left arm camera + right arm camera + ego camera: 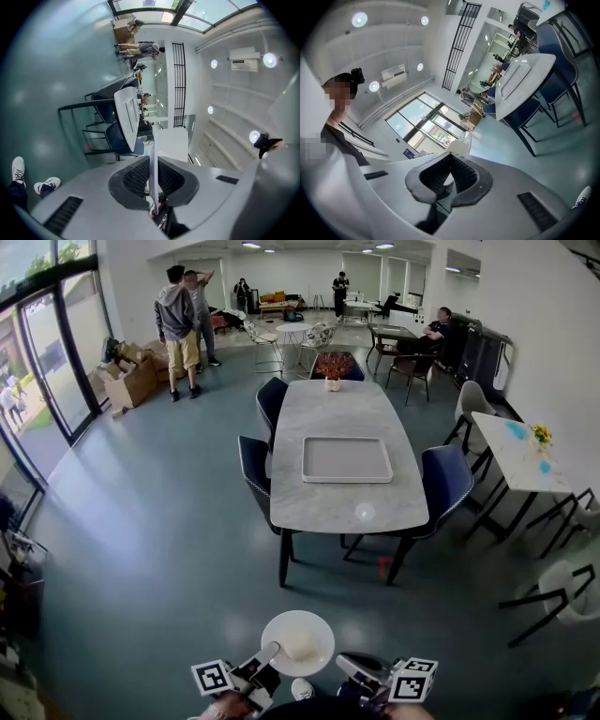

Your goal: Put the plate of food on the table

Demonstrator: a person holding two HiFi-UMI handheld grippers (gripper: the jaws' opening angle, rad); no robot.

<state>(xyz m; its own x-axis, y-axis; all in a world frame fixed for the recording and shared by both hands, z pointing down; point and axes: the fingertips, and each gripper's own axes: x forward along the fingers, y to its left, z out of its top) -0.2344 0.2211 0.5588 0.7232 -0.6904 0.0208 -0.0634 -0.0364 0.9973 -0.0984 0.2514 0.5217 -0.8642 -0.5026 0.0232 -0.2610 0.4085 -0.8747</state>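
Observation:
A white plate carrying a pale lump of food hangs low in the head view, over the grey floor. My left gripper is shut on its left rim. In the left gripper view the plate runs edge-on between the black pads of that gripper. My right gripper is at the plate's right rim. In the right gripper view its pads close on the white rim, so that gripper is shut on the plate. The marble table stands ahead, apart from the plate, with a white tray on it.
Dark blue chairs flank the table. A flower vase stands at its far end, and a small round thing lies near the front edge. A second table stands at the right. People and boxes are at the back left.

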